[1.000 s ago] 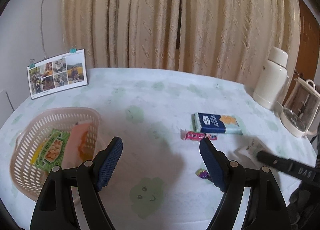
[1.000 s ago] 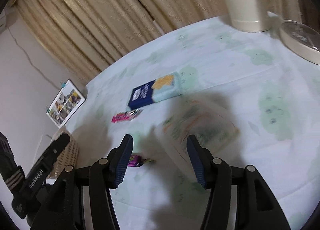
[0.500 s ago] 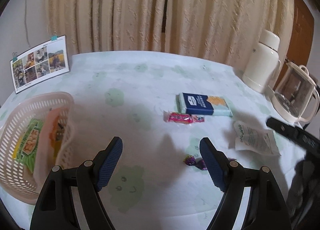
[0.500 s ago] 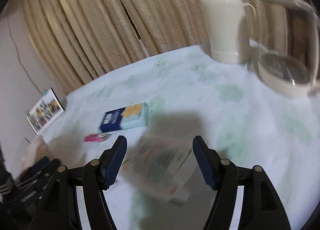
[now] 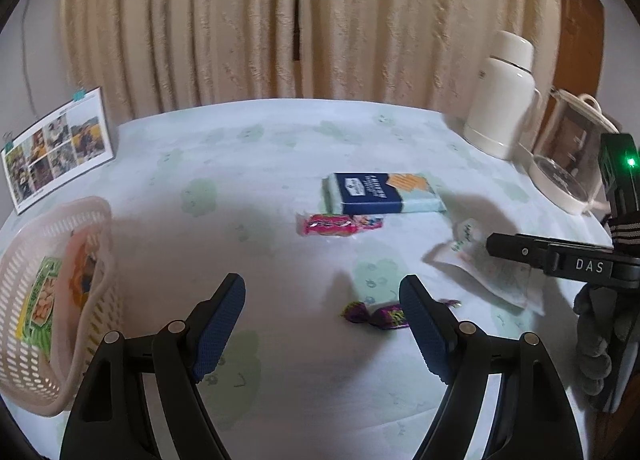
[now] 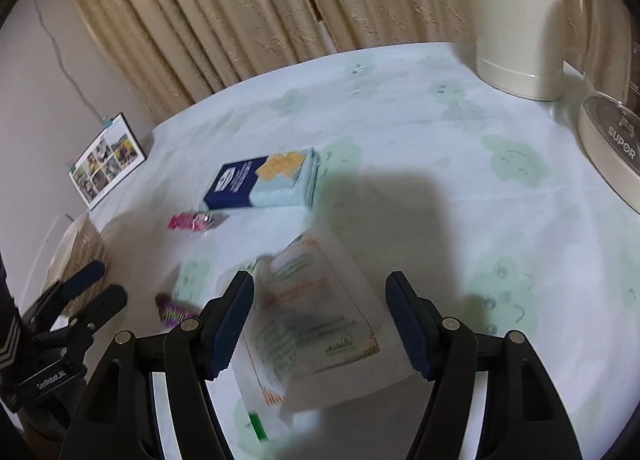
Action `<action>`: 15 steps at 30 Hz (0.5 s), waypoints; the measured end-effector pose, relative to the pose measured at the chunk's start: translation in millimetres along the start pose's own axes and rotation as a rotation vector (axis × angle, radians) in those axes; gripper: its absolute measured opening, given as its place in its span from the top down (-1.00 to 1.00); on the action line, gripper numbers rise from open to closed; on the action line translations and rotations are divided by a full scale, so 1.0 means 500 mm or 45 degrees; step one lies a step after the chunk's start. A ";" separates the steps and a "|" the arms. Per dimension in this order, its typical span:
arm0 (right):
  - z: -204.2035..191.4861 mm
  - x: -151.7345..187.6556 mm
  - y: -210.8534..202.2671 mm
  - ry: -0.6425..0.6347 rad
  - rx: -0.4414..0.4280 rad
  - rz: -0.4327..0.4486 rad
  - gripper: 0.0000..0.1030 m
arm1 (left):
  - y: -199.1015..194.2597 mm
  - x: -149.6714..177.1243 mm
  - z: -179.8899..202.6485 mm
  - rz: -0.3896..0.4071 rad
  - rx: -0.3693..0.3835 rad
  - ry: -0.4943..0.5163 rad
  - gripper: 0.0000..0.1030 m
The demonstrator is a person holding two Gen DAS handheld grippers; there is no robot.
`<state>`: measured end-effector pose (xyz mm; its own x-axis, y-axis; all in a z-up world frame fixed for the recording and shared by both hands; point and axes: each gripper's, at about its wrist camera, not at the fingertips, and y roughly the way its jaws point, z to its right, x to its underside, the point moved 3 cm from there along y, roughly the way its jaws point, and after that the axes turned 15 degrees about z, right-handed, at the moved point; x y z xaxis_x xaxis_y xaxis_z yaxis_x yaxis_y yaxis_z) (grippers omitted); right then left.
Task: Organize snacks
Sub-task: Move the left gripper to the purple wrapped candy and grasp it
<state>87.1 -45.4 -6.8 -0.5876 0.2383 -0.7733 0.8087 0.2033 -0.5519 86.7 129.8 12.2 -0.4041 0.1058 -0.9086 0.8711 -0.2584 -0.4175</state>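
My left gripper (image 5: 322, 294) is open and empty, low over the table. A purple wrapped candy (image 5: 376, 314) lies just inside its right finger. Beyond it lie a pink candy packet (image 5: 336, 225) and a blue cracker box (image 5: 380, 192). My right gripper (image 6: 320, 286) is open, its jaws astride a white printed pouch (image 6: 320, 320) that shows blurred on the cloth. In the left wrist view that pouch (image 5: 488, 268) lies partly under the right gripper (image 5: 560, 260). A pink basket (image 5: 92, 220) at the left holds a green snack pack (image 5: 40, 300) and an orange one (image 5: 82, 264).
A cream thermos (image 5: 504, 100) and a glass kettle (image 5: 568, 164) stand at the table's right rear. A photo card (image 5: 56, 148) leans at the rear left, with curtains behind the table. In the right wrist view the left gripper (image 6: 72, 300) sits by the basket (image 6: 80, 248).
My left gripper has swung right, away from the basket and toward the purple candy. My right gripper has come down closer over the white pouch, which now fills the space between its fingers.
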 end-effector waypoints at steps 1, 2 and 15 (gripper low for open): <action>-0.003 0.004 -0.001 -0.008 0.006 -0.005 -0.28 | 0.002 0.002 0.006 -0.003 0.012 0.018 -0.55; -0.004 0.008 -0.002 -0.013 0.015 -0.009 -0.28 | 0.004 0.005 0.013 -0.012 0.027 0.043 -0.55; -0.008 0.013 -0.011 0.006 0.013 -0.005 -0.28 | 0.068 0.055 0.059 -0.231 0.132 0.179 -0.55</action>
<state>78.9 -41.0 -7.5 -0.5911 0.2420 -0.7695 0.8065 0.1946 -0.5583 97.0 95.8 -26.7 -0.5025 0.2899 -0.8145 0.7515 -0.3194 -0.5773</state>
